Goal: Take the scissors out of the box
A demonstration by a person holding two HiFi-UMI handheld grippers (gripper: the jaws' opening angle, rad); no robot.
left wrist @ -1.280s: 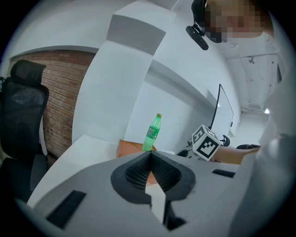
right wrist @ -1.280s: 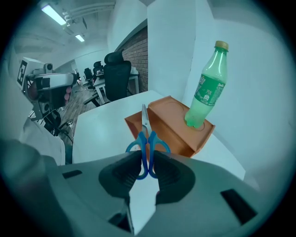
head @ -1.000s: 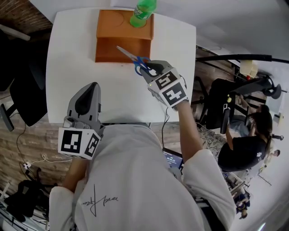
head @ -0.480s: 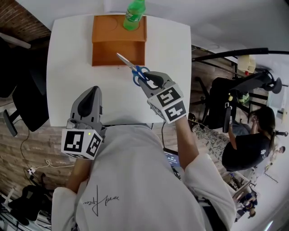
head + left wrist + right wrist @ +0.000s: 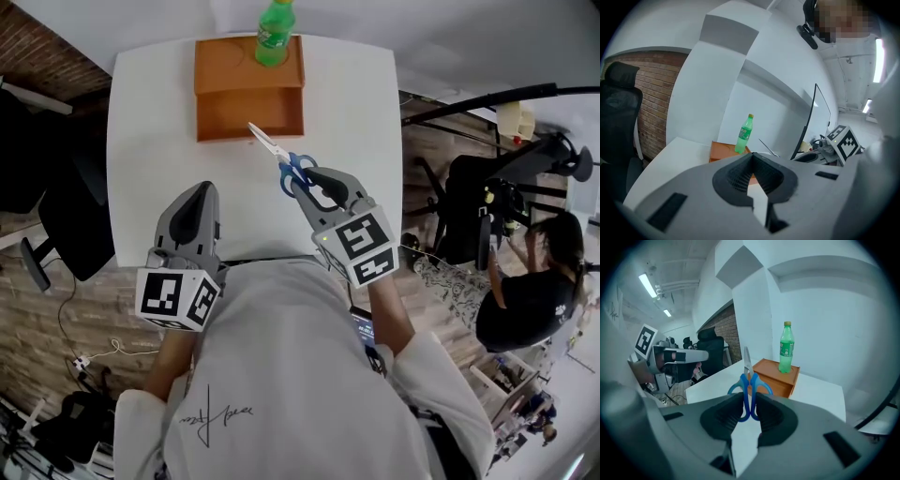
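Ahead of the right gripper (image 5: 314, 183) in head view, blue-handled scissors (image 5: 281, 159) clamped by their loops, tips toward the orange box (image 5: 248, 89), seemingly clear of the white table (image 5: 150, 141), left gripper view, left gripper (image 5: 752, 157) jaws together, empty, right gripper view, jaws tight on the handles, box beyond.

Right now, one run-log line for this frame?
right gripper: shut on scissors handles | scissors: in air, outside box, blades toward box | left gripper: shut, empty | bottle: upright on box
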